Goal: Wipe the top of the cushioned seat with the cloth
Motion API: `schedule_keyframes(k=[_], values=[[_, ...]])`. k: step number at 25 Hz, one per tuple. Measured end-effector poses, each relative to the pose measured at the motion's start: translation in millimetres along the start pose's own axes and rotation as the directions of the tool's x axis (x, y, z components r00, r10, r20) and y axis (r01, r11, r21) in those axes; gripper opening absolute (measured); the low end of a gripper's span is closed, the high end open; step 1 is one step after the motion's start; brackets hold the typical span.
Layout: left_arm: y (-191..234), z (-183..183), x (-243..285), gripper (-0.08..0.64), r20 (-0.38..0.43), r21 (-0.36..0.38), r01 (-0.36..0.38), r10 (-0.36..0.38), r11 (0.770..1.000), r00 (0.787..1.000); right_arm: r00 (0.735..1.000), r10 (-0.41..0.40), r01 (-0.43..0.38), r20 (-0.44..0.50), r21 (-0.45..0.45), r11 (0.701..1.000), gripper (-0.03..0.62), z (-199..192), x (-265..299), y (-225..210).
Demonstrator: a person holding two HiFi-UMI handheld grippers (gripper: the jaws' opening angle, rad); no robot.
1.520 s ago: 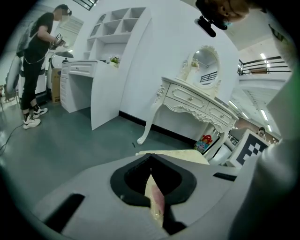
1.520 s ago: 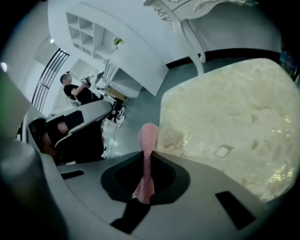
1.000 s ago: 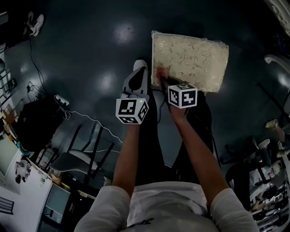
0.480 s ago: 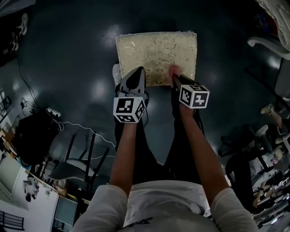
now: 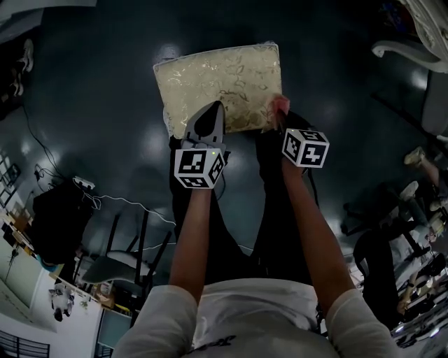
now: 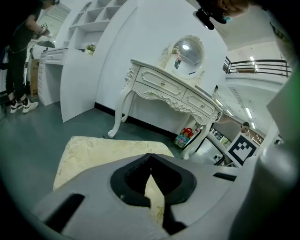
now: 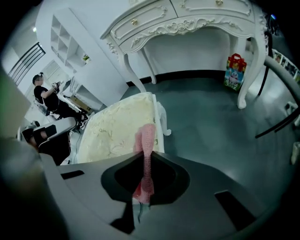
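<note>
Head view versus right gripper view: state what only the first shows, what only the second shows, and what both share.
Only the head view: the person's arms, both cubes, the left gripper. Only the right gripper view: a white table, a bag, fingers shut on the cloth. Both: the seat and cloth.

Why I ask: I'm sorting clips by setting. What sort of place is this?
Likely a furniture showroom or studio: an ornate white dressing table with an oval mirror, white display shelving, and a cushioned seat on a glossy dark floor.
</note>
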State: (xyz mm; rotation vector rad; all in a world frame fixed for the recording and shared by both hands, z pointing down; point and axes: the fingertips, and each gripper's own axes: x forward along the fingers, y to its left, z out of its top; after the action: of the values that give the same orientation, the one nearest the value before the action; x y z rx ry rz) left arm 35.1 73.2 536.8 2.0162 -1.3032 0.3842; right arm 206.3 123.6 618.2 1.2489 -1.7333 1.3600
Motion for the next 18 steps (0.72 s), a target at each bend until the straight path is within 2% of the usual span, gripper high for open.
schedule_keyframes(k=[3, 8, 12, 18], values=[[-0.4, -2.3, 1.6, 0.014, -0.008, 0.01, -0.003, 0.003, 1.0, 1.0, 0.999, -0.037, 0.037, 0.007, 0.028, 0.999, 0.025, 1.9, 1.0, -14.3], [7.5, -6.3, -7.9, 0.014, -0.015, 0.008, -0.014, 0.014, 1.0, 1.0, 0.995, -0.103, 0.103, -0.008, 0.011, 0.995, 0.025, 0.7, 7.0, -30.3], [12.8, -6.3, -9.9, 0.012, -0.01, 0.007, -0.016, 0.016, 1.0, 1.0, 0.993, -0.112, 0.112, -0.036, 0.008, 0.994, 0.025, -2.0, 22.3, -41.9], [27.6, -2.8, -19.6, 0.014, -0.004, 0.002, -0.031, 0.031, 1.0, 1.0, 0.994, -0.106, 0.106, 0.001, 0.06, 0.993, 0.025, 7.3, 23.1, -45.3]])
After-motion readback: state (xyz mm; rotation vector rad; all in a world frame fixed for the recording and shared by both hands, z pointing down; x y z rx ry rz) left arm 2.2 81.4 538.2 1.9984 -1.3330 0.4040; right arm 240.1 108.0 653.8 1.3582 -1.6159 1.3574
